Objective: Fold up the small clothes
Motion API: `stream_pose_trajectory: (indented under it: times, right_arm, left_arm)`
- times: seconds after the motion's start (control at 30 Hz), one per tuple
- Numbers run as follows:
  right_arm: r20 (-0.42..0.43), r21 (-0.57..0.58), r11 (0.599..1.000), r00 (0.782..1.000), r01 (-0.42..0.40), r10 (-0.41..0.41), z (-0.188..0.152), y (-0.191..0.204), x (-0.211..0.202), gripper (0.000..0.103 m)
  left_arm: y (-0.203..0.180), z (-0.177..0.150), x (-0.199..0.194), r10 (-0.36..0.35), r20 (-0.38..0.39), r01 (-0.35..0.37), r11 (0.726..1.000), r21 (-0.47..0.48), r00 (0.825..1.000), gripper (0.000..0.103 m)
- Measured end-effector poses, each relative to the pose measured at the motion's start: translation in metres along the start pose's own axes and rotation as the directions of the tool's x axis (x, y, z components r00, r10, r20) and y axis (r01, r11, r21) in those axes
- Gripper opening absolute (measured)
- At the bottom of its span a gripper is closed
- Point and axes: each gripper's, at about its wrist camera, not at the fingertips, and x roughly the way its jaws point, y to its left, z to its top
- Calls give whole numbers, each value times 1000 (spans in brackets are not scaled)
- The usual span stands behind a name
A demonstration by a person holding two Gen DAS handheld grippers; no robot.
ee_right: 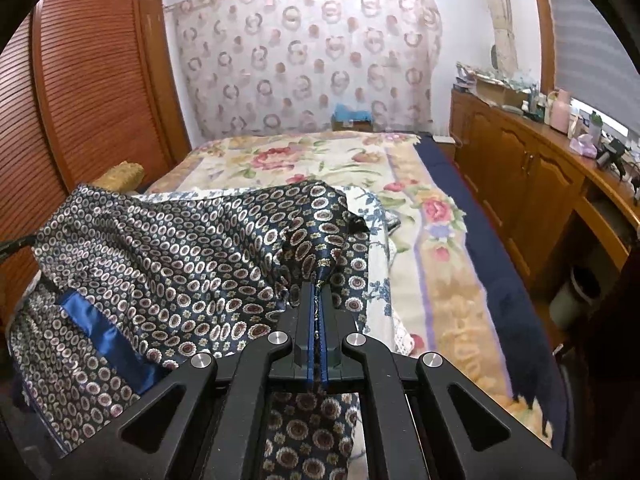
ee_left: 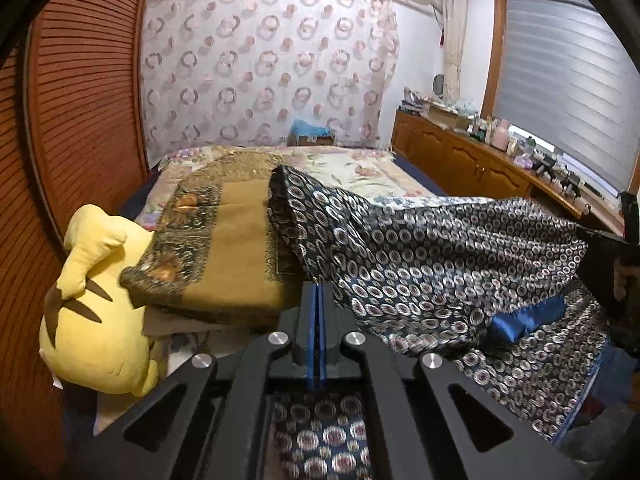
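Note:
A dark blue garment point(ee_left: 432, 256) patterned with small rings and with a plain blue band point(ee_left: 524, 322) hangs stretched between my two grippers above the bed. My left gripper point(ee_left: 318, 286) is shut on one edge of it. My right gripper point(ee_right: 319, 284) is shut on the other edge, and the garment point(ee_right: 172, 252) spreads to its left with the blue band point(ee_right: 100, 336) low. The right gripper's black body shows at the right edge of the left wrist view point(ee_left: 616, 256).
The bed with a floral cover point(ee_right: 400, 200) lies below. A folded mustard and black cloth point(ee_left: 224, 256) and a yellow plush toy point(ee_left: 92, 316) lie at the left. A slatted wooden wardrobe point(ee_left: 80, 120) stands left, a cluttered wooden cabinet point(ee_right: 532, 184) right.

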Motion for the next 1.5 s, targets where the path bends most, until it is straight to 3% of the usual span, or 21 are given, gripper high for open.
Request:
stream_pose_trajectory:
  times: [0.33, 0.6, 0.87, 0.97, 1.03, 1.1, 1.2, 1.5]
  right_arm:
    - [-43, 2, 1000, 999, 11, -11, -34, 2, -43, 0]
    - [-130, -16, 999, 991, 37, -39, -63, 9, -61, 0]
    - [-143, -21, 997, 987, 72, -74, -57, 10, -59, 0]
    - [-107, -45, 989, 983, 144, -148, -48, 13, -62, 8]
    - [-84, -51, 987, 984, 151, -154, -41, 15, -65, 12]
    - [-57, -62, 987, 986, 151, -154, -35, 19, -64, 23]
    - [-38, -87, 990, 992, 114, -118, -30, 31, -55, 33]
    - [-134, -146, 989, 991, -31, 11, -47, 82, 7, 36]
  left_arm:
    - [4, -37, -43, 19, -3, -19, 999, -38, 1000, 0]
    - [3, -67, -55, 58, -76, -61, 998, -31, 995, 0]
    - [6, -74, -48, 74, -112, -77, 997, -25, 991, 0]
    - [6, -75, -49, 66, -101, -70, 997, -29, 993, 9]
    - [4, -74, -47, 75, -99, -77, 997, -23, 992, 18]
    - [4, -74, -45, 77, -103, -80, 997, -22, 992, 36]
    - [3, -76, -39, 84, -117, -87, 996, -21, 990, 42]
    - [13, -97, -27, 109, -185, -119, 992, -47, 977, 46]
